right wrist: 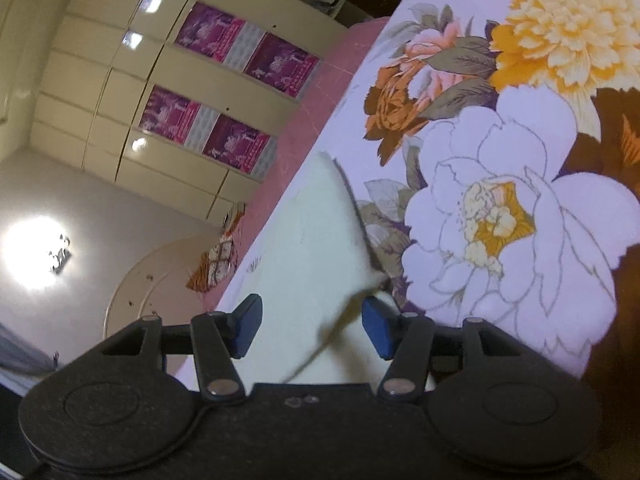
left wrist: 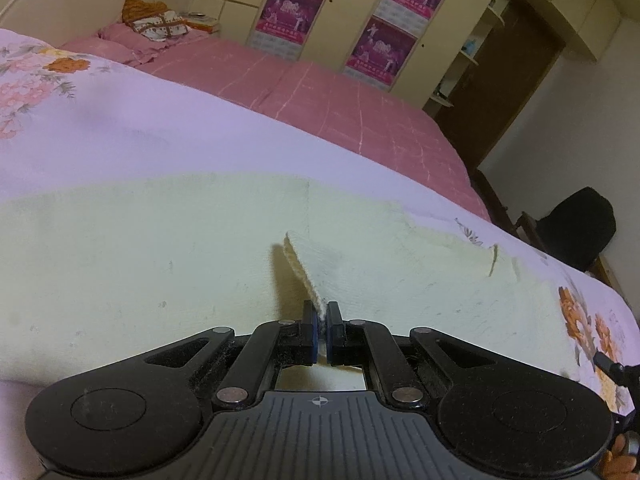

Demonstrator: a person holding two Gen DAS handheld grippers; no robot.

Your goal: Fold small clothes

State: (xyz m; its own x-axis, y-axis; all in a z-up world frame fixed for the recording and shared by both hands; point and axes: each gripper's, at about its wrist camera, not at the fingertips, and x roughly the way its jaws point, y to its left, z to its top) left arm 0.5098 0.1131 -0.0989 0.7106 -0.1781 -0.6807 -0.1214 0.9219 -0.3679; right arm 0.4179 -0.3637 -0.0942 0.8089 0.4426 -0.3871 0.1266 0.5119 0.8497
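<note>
A cream knitted garment (left wrist: 160, 256) lies spread on the floral bedspread (left wrist: 120, 120). My left gripper (left wrist: 322, 320) is shut on the garment's ribbed edge, which stands up as a pinched fold between the blue pads. In the right wrist view the same cream garment (right wrist: 316, 240) runs between the fingers of my right gripper (right wrist: 312, 326), which is open, its blue pads (right wrist: 378, 328) wide apart on either side of a raised fold. The tip of the right gripper shows at the far right edge of the left wrist view (left wrist: 612, 368).
The floral bedspread (right wrist: 500, 160) covers the near side of a bed with a pink sheet (left wrist: 320, 92). Pillows (left wrist: 156, 28) lie at the headboard. A cream wardrobe with purple posters (left wrist: 384, 44) stands beyond the bed. A dark chair (left wrist: 576, 228) stands at the right.
</note>
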